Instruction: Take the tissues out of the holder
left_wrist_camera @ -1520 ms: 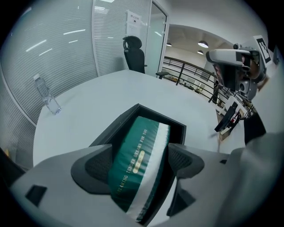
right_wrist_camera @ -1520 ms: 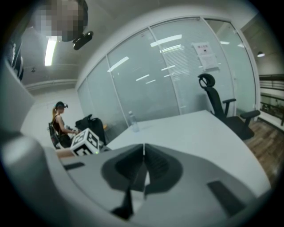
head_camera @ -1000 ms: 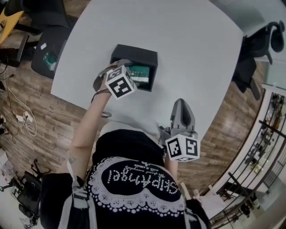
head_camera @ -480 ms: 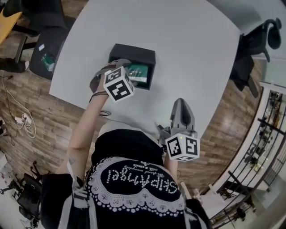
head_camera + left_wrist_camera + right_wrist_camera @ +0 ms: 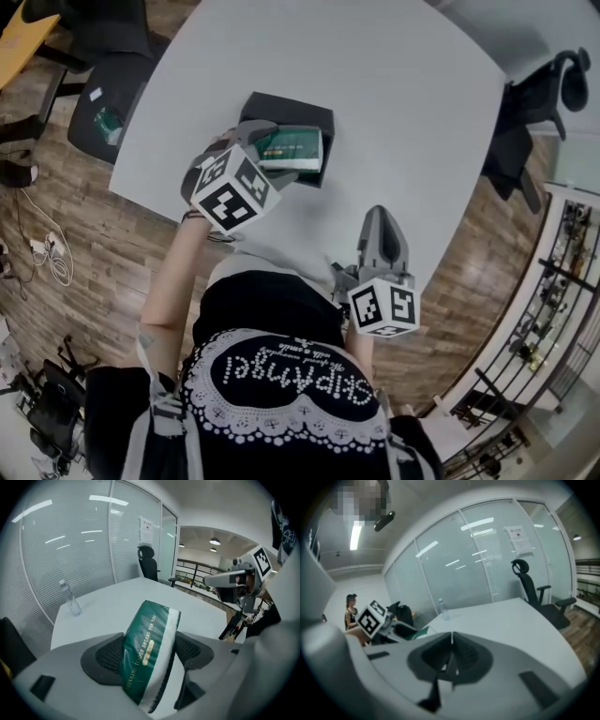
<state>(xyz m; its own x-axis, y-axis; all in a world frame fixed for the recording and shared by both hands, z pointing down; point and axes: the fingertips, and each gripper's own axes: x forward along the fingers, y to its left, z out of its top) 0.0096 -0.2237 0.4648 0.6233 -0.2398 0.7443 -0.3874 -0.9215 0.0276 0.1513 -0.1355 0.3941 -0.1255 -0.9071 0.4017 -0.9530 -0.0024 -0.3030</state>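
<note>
Green tissue pack point(image 5: 289, 148), in the head view, now sits lifted above the black holder point(image 5: 298, 108) on the table's point(image 5: 403, 103) left side; removal looks nearly done. Left gripper point(image 5: 150, 654) view: jaws clamp the pack. Right gripper point(image 5: 451, 654) view: jaws pressed together, holding nothing.

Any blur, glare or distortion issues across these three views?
Head view: fisheye curves the table edges; even light, no glare. Left gripper view: dark vignette, light strips reflect in the glass wall, tissue pack print is sharp. Right gripper view: soft throughout, right hand-held gripper blurred up close.
</note>
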